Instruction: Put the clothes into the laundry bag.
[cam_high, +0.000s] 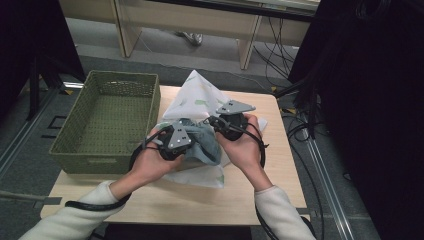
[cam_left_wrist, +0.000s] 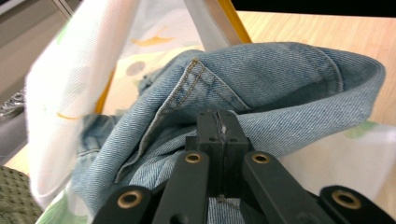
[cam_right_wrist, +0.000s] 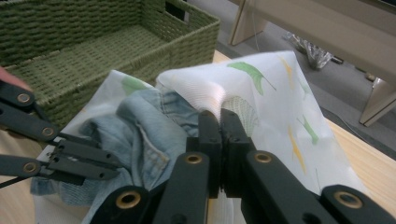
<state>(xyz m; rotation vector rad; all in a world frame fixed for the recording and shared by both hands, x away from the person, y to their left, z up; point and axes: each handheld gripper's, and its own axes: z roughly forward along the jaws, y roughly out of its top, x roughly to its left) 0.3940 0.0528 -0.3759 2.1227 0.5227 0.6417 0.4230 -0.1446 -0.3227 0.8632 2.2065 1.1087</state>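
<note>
**A:** What are the two hands doing over the table (cam_high: 150, 200)?

**B:** It looks like denim is going into, or coming out of, a thin white bag with green and yellow marks. The left gripper (cam_left_wrist: 218, 122) has its jaws pressed tight on a fold of the jeans (cam_left_wrist: 261, 79), just below the stitched seam. The right gripper (cam_right_wrist: 219, 122) is pinched shut on the rim of the white bag (cam_right_wrist: 280, 98).

**A:** Why hold the bag so high?

**B:** My reading is that lifting the rim keeps the mouth standing open like a tent, so the denim has a gap to pass through. In the high view the bag (cam_high: 197, 95) peaks behind both hands, while the jeans (cam_high: 202, 140) sit bunched between the left gripper (cam_high: 172, 142) and the right gripper (cam_high: 227, 125), lying on the lower layer of the bag in the middle of the table.

**A:** So the jeans are inside?

**B:** Partly, I think. The cloth overlaps and the grippers cover the opening, so I can't tell how much is truly in.

**A:** And the green basket (cam_high: 107, 120)?

**B:** It stands at the left edge of the table, just beside the bag, with nothing in it. I'd guess it is kept close as the place for whatever gets finished.
</note>
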